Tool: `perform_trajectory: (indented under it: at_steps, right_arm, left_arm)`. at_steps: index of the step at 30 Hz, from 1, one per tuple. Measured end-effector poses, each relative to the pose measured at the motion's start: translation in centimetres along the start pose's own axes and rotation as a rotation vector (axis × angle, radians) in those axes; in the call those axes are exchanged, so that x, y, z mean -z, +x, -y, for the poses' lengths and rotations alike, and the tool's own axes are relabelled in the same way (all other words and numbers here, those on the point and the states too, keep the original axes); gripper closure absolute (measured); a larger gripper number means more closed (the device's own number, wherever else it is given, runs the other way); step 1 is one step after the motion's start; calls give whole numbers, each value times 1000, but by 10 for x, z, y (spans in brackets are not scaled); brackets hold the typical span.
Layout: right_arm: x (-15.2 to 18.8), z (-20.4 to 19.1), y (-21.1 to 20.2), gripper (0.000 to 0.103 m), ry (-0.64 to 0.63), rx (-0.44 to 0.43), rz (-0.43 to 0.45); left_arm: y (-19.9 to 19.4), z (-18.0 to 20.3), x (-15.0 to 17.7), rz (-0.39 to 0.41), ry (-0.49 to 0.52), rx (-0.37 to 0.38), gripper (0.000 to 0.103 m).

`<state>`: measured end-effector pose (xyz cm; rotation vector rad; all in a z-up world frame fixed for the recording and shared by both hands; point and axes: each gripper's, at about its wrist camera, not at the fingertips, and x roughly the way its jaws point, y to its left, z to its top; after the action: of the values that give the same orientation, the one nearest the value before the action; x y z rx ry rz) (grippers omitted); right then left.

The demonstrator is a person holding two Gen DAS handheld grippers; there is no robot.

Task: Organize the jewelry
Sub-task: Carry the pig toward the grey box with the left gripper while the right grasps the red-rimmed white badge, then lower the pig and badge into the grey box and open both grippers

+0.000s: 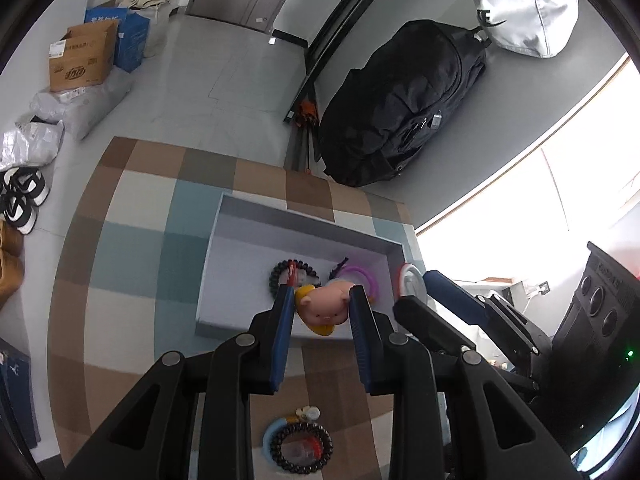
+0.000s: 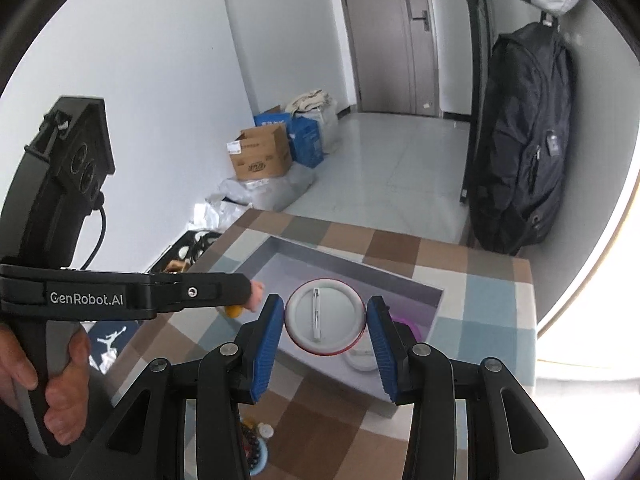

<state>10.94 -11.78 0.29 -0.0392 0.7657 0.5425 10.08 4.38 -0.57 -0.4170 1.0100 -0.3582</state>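
My left gripper (image 1: 323, 300) is shut on a pink pig charm with a yellow part (image 1: 322, 310), held over the front edge of the grey tray (image 1: 228, 240). In the tray lie a black bead bracelet (image 1: 280, 276) and a purple ring (image 1: 362, 276). My right gripper (image 2: 325, 316) is shut on a round white pin badge with a red rim (image 2: 325, 322), held above the tray (image 2: 304, 256); the badge also shows in the left wrist view (image 1: 408, 280). A second white badge (image 2: 362, 358) and the purple ring (image 2: 408, 328) lie in the tray below it.
On the checked cloth (image 1: 132, 248) in front of the tray lie a black bead bracelet (image 1: 302, 446), a blue bangle (image 1: 272, 432) and a small cream piece (image 1: 308, 414). A black backpack (image 1: 400, 108) hangs behind. Cardboard boxes (image 1: 80, 60) and shoes (image 1: 22, 200) sit on the floor.
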Motion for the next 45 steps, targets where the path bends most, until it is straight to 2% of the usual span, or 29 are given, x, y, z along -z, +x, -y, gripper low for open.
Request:
perform_trajectory:
  at_steps: [9, 22, 23, 24, 25, 26, 27, 30, 39, 42, 45]
  right_arm:
    - [-7, 17, 13, 61, 82, -20, -4]
    - [1, 38, 29, 60, 169, -17, -72]
    - [1, 40, 29, 58, 178, -16, -73]
    - [1, 42, 28, 49, 184, -13, -73]
    - [0, 43, 24, 43, 185, -6, -62]
    - [-1, 43, 21, 33, 180, 0, -49]
    - [-2, 41, 14, 28, 162, 10, -23]
    - [-3, 36, 5, 19, 109, 48, 11]
    - [5, 39, -2, 15, 113, 61, -12]
    - [7, 37, -9, 8, 102, 54, 2]
    - [9, 34, -12, 4, 96, 52, 6]
  left_arm:
    - [16, -3, -15, -15, -16, -14, 81]
    - [31, -11, -24, -37, -74, 8, 80]
    - [31, -11, -25, -36, -84, 11, 77]
    - [31, -11, -26, -34, -94, 9, 67]
    - [29, -13, -27, -24, -107, 7, 49]
    - [25, -14, -27, -2, -120, 16, 40]
    - [21, -15, -27, 16, -126, 23, 30]
    - [17, -16, -27, 30, -134, 38, 29]
    - [12, -11, -20, 13, -125, 5, 29]
    - [9, -8, -18, 20, -101, -24, 29]
    - [6, -4, -14, 20, -65, -85, 29]
